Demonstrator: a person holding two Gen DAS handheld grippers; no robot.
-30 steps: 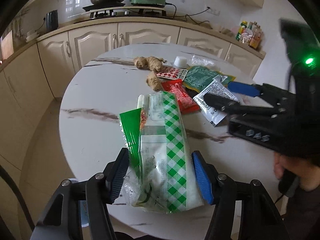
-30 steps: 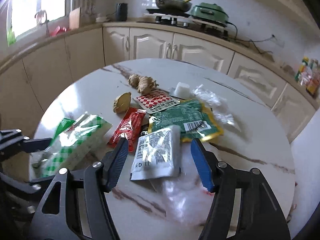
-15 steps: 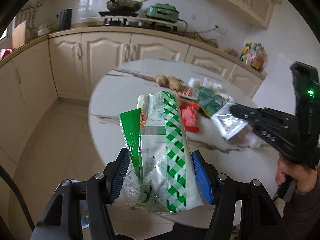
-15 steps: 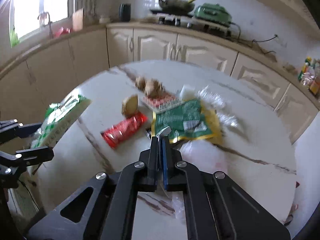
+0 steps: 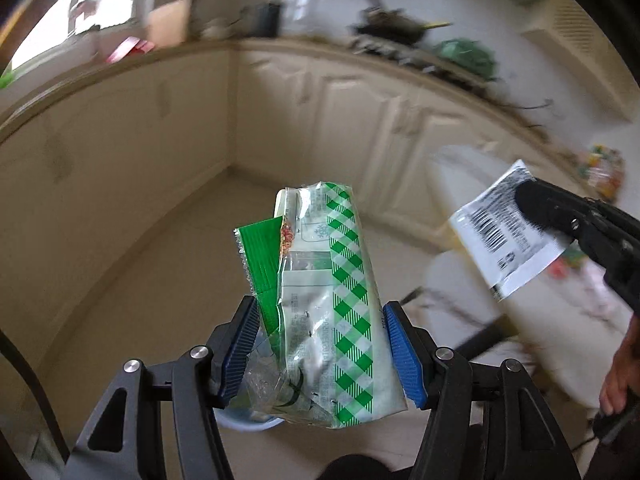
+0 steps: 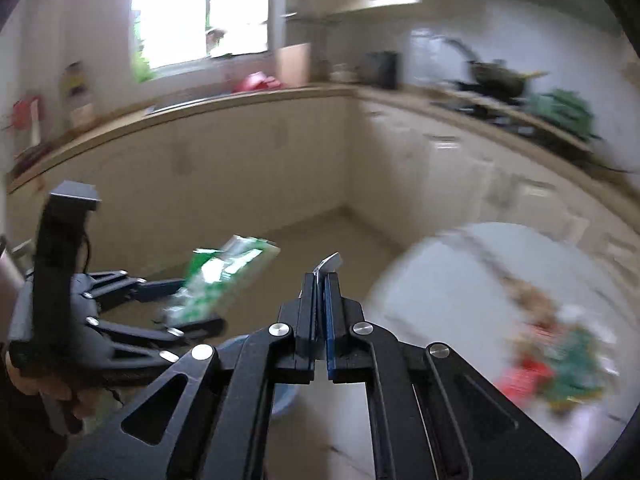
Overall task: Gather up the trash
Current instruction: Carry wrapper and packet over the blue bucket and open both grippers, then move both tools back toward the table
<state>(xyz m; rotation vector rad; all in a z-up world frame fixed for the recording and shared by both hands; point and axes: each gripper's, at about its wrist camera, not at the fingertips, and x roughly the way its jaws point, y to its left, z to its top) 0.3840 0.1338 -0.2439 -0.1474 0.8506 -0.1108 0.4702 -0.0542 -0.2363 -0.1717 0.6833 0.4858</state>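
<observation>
Gripper left (image 5: 320,354) clamps my green bag (image 5: 324,300), long axis toward 12; right gripper (image 6: 320,284) pinches the sachet (image 5: 506,232). Blue bin (image 5: 248,424), I judge, sits below at 7, nearer my left.

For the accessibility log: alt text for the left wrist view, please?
The left gripper clamps a green-checked plastic wrapper above the kitchen floor. At right, the right gripper pinches a white barcode sachet near the blurred table.
</observation>
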